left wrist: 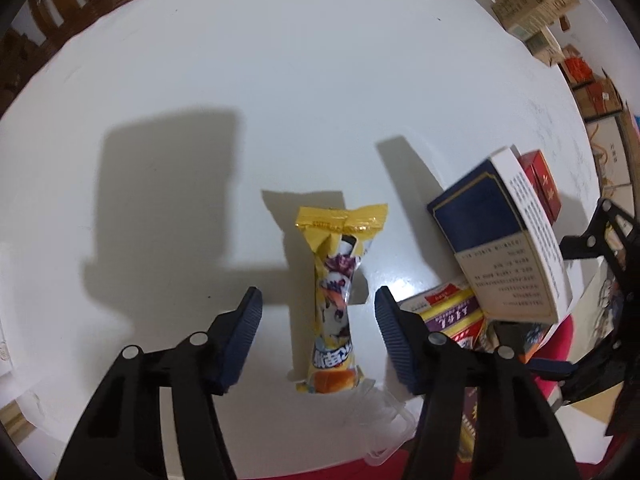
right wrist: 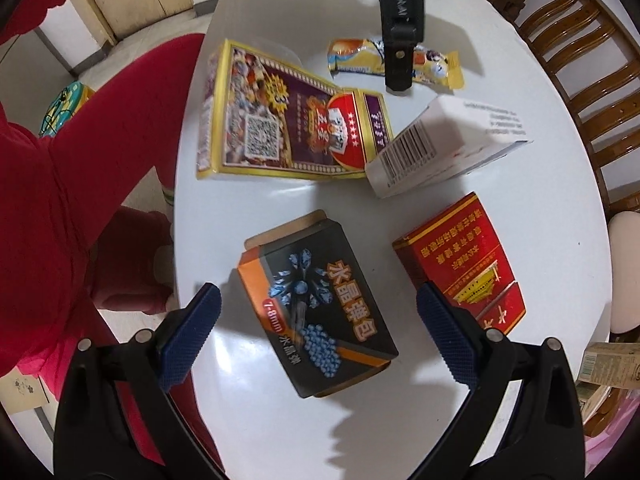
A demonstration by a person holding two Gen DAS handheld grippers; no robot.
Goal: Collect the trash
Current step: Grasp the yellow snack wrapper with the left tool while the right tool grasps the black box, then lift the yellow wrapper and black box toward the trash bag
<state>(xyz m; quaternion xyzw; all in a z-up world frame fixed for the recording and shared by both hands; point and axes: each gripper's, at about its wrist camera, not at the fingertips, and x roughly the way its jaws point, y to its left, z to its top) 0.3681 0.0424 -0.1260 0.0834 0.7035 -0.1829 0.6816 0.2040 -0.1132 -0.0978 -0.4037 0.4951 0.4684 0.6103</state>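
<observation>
— Yellow wrapper [left wrist: 334, 300], where does it lie?

— On the white bench [left wrist: 280, 80], flat, between the spread fingers of the left tool [left wrist: 318, 312], touching neither. Its long axis runs along the fingers, crimped yellow end pointing away from the camera.

— Does the right view show it too?

— Yes, at the far side of the bench, lying crosswise there, partly hidden by the left tool [right wrist: 398, 28], which hangs over it from above.

— What does only the right view give?

— A black box [right wrist: 316, 316] with blue beads printed on it, flat on the bench between the fingers of the right tool [right wrist: 318, 316]; its long axis is skewed to the fingers. The tool stands wide, holding nothing. A red box [right wrist: 460, 268] lies just beside the right finger, a purple-and-gold box [right wrist: 288, 120] and a white box [right wrist: 444, 148] farther on. The person's red sleeve [right wrist: 80, 200] fills the left side.

— And only the left view?

— The white box's navy face [left wrist: 480, 208], tilted up against the other boxes, and stacked cartons [left wrist: 532, 4] off the bench at the upper right.

— Pose of the tools?

— Both look steeply down at the bench, each opened wide and gripping nothing.
</observation>
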